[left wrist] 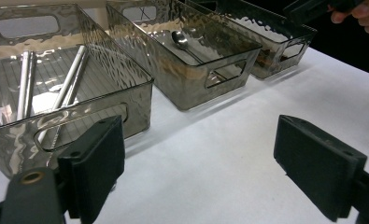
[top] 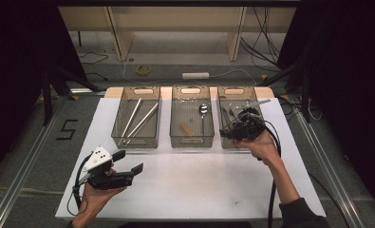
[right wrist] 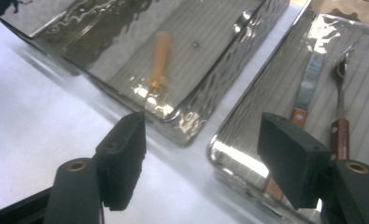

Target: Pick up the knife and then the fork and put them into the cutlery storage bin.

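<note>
Left claw (top: 129,162): jaws standing wide apart with nothing between them, resting low over the near left of the white worktop (top: 194,185), well short of the bins
Left bin (top: 136,118): long pale metal rods lying lengthwise inside
Middle bin (top: 191,121): a spoon (top: 203,110) toward the far end and a tan wooden handle (right wrist: 159,56) on the ribbed floor
Right bin (right wrist: 247,144): a knife (right wrist: 308,84) and a fork (right wrist: 339,88) with reddish-brown wooden handles, side by side
Right claw (top: 229,134): jaws spread wide and gripping nothing, poised above the near rim where the middle and right bins almost meet
Step in hand: sorting cutlery into bins, it seems; the right claw looks to be between pieces, with no item on the open worktop
Next move: likely calls for lining the right claw up over one handle, lowering squarely, then closing on it without clipping the bin wall
</note>
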A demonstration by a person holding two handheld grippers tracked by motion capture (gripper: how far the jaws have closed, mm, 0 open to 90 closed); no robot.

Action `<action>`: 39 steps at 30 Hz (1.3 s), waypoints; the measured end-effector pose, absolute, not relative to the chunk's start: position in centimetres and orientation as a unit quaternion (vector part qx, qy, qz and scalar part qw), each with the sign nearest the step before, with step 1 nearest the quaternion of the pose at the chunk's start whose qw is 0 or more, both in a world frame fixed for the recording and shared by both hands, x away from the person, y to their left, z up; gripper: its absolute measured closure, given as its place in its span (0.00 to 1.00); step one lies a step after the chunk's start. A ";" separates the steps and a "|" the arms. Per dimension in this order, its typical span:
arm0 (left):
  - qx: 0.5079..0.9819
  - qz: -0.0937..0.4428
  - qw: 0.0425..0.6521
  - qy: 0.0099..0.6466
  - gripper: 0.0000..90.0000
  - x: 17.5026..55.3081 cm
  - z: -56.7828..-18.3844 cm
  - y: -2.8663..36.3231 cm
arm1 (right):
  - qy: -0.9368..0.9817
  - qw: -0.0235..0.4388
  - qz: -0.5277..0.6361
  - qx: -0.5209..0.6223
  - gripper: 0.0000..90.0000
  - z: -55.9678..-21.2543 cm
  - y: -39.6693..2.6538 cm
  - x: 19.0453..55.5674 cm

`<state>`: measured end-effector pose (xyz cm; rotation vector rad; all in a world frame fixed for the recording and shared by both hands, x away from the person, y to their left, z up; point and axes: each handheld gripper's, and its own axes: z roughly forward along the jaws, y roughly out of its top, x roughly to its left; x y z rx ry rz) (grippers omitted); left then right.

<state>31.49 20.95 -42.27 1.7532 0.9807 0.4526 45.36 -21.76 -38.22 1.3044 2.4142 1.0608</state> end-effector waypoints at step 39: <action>0.730 0.179 0.518 0.408 0.18 31.5 -42.2 21.0 | 0.782 0.103 0.481 0.382 0.30 -41.4 -21.2 35.9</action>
